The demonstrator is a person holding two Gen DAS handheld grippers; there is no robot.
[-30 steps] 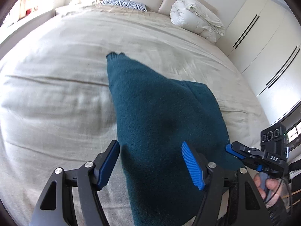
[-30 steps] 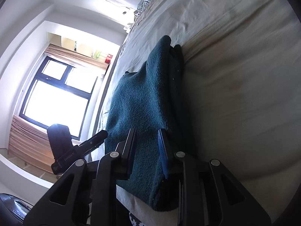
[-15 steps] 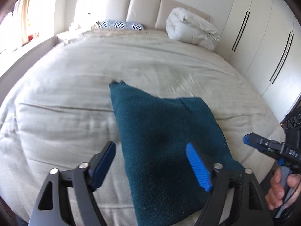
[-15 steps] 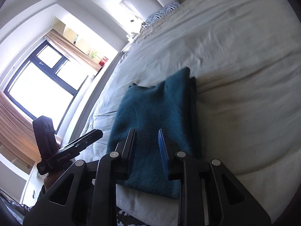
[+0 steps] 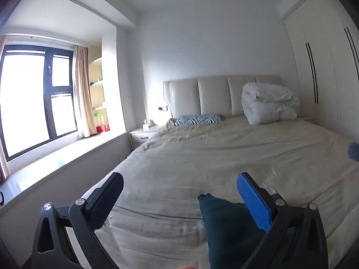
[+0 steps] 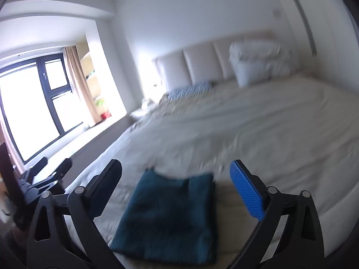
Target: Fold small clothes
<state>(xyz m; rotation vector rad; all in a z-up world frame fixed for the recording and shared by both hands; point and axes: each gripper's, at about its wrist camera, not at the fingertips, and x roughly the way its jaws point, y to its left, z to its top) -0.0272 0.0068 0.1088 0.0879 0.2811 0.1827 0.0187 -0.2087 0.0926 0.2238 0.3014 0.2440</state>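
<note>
A folded dark teal garment (image 6: 170, 215) lies flat on the beige bed (image 6: 269, 134) near its foot edge. The left wrist view shows its far corner (image 5: 224, 228) low in the picture. My left gripper (image 5: 179, 183) hangs above the bed, pointing toward the headboard. Its jaws are opening wide with nothing between them, and the garment lies below the right finger (image 5: 253, 201). My right gripper (image 6: 176, 170) is raised above the garment, jaws opening wide, with only air between the pads. The left gripper (image 6: 44, 179) shows at that view's left edge.
A bundled white duvet (image 5: 269, 103) and a zebra-print pillow (image 5: 197, 119) lie at the headboard (image 5: 213, 96). A nightstand (image 5: 143, 134) and a long window sill (image 5: 67, 154) run along the bed's left. White wardrobe doors (image 5: 325, 67) stand on the right.
Both grippers have lifted off the garment and tipped up toward the headboard. The right jaws went from a narrow gap to wide apart, and the left jaws spread further. The garment stayed put.
</note>
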